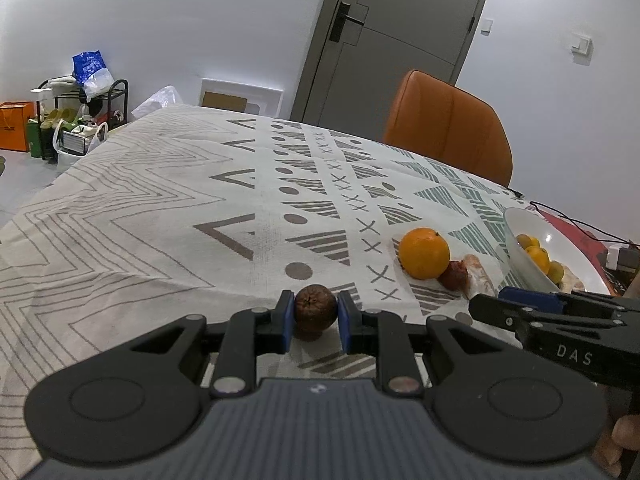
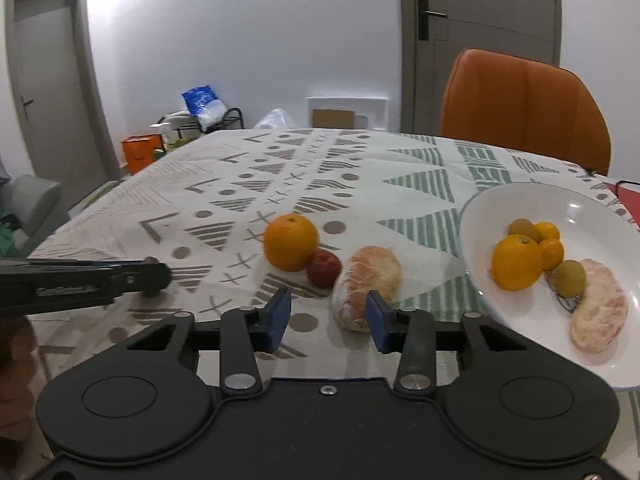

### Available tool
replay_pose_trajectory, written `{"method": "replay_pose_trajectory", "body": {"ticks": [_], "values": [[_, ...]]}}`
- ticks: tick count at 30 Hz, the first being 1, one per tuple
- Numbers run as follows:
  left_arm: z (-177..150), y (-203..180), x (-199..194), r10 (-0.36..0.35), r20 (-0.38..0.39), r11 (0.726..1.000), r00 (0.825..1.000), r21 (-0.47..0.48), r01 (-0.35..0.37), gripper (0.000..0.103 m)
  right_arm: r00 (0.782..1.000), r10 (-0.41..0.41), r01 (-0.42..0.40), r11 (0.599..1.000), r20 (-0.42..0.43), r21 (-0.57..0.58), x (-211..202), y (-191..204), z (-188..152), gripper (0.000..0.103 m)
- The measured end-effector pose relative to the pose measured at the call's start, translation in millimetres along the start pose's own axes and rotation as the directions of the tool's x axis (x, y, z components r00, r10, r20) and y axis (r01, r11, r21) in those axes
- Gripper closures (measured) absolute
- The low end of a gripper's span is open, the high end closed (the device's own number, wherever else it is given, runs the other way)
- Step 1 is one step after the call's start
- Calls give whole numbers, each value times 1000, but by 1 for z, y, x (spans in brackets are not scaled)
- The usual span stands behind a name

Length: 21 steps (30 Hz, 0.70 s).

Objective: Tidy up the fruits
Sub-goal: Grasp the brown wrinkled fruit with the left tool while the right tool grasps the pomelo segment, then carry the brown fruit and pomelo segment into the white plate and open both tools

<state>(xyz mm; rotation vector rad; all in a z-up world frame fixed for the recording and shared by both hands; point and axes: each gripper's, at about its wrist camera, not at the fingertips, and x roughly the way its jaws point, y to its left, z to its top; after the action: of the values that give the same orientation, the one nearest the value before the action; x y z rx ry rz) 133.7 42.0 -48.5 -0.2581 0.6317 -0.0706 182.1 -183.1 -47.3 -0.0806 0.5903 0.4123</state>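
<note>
Right wrist view is showing the job roughly half done: the white bowl (image 2: pixel 520 200), glossy and shallow, is already holding two oranges, small green-brown fruits and a peeled pomelo wedge, while three pieces are still lying on the patterned cloth of the worktop (image 2: pixel 360 168). The right tongs (image 2: pixel 328 316) are standing spread around the end of a pale, pithy pomelo segment (image 2: pixel 366 280), pads not visibly pressing. Beside it are sitting a smooth round orange (image 2: pixel 291 241) and a small red fruit (image 2: pixel 324 268). The left tongs (image 1: pixel 313 318) are pinching a wrinkled brown fruit (image 1: pixel 315 311) just above the cloth.
</note>
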Motion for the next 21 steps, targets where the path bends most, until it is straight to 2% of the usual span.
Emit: {"method": "replay_pose_trajectory", "body": {"ticks": [6,21], "values": [[1,1,-3,1,6,1000,1000,1,-1,82,998,-60,60,998,4,16,4,-4,2,62],[3,11,-6,2,12,1000,1000,-15,-2,82,993,-116,116,993,-24,-7,27,-2,3,62]]}}
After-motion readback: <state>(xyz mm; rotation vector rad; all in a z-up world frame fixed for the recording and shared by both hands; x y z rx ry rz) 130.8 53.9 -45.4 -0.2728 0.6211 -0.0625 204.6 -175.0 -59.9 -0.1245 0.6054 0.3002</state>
